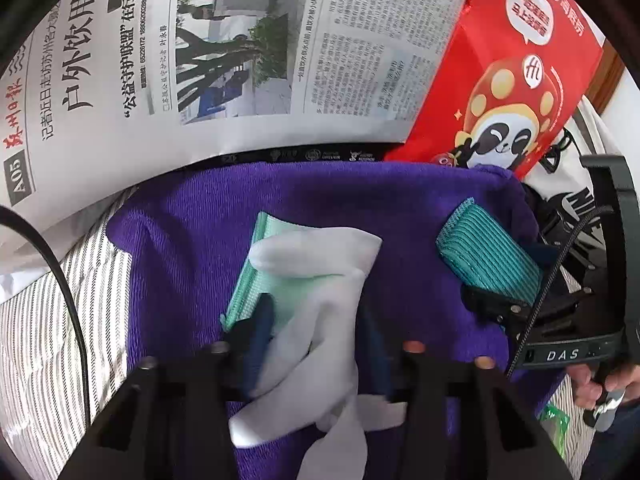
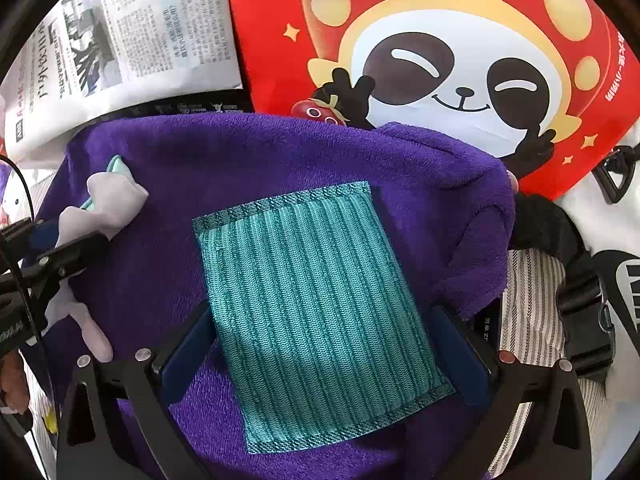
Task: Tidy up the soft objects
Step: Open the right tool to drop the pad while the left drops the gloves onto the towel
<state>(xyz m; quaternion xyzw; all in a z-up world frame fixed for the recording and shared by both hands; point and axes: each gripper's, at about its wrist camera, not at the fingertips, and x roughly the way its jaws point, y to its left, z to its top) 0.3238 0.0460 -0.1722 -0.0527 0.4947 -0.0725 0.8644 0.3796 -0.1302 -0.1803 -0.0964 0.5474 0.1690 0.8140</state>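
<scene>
1. Landmark: the purple towel (image 2: 280,152), spread over a striped sheet (image 1: 48,320). Beyond its far edge lie a newspaper (image 1: 200,40) and a red panda-print bag (image 2: 440,60).

2. Teal ribbed cloth (image 2: 316,300): a flat knitted rectangle with stitched borders, laid on the towel's middle as seen in the right wrist view. It is judged light, limp and not fragile, and likely to sag from any single hold. A short border edge is judged the best place to pinch; a centre pinch would probably bunch it.

3. Right gripper (image 2: 320,344): its jaws are seen spread wide, with one blue pad at each long side of the teal cloth, near its closer end. The cloth lies between the jaws. Whether the pads touch it cannot be told; no squeeze is seen.

4. White sock (image 1: 312,304): soft, thin and floppy, draped on the towel's left part over a pale mint cloth (image 1: 276,276). It is judged near weightless and easily dragged along with the mint cloth beneath.

5. Left gripper (image 1: 316,344): the sock's middle is seen running between the two blue pads, its toe beyond them and its cuff trailing back under the gripper. The jaws look part closed around it; a firm pinch cannot be confirmed from either view.

6. Risk noted: towel pile may be snagged if the pads are pressed low.
</scene>
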